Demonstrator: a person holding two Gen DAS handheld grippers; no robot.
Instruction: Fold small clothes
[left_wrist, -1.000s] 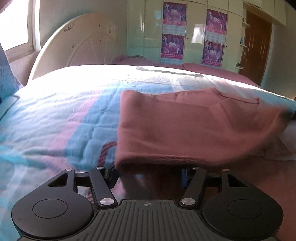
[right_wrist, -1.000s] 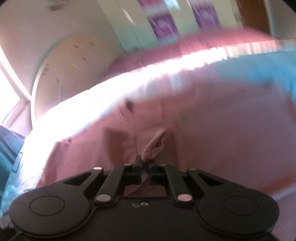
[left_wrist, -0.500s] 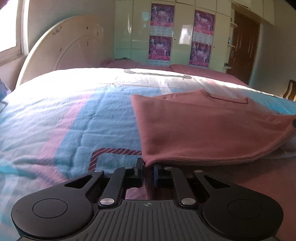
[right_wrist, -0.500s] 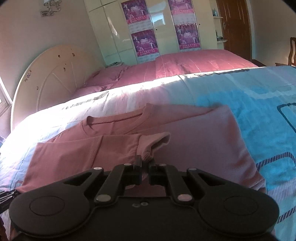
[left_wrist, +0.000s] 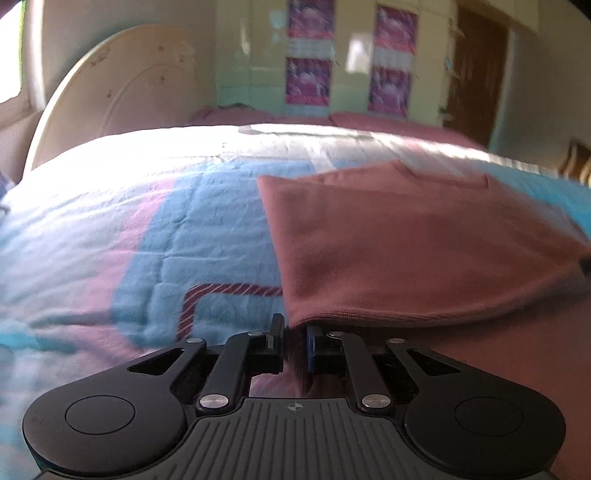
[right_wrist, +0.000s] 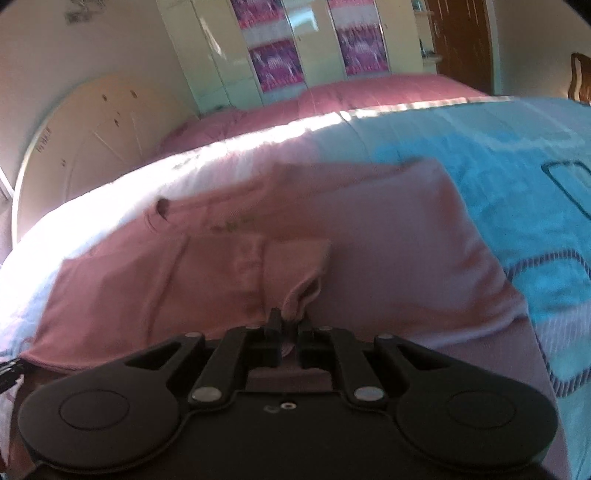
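From the left wrist, the left gripper (left_wrist: 293, 341) pinches the near hem corner of the dusty-pink cotton T-shirt (left_wrist: 406, 251), which lies on the blue-and-pink quilted bedspread (left_wrist: 129, 236). From the right wrist, the right gripper (right_wrist: 290, 328) is clamped on the folded-in sleeve cuff (right_wrist: 301, 291). A lengthwise side fold seems underway; next, lay both edges flat, then let go.

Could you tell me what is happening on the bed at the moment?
A person with two handheld grippers is folding a dusty-pink cotton T-shirt on the blue-and-pink quilted bedspread. The left gripper has its jaws shut on the shirt's hem corner; the right gripper pinches the short sleeve. One side already lies folded over the body.
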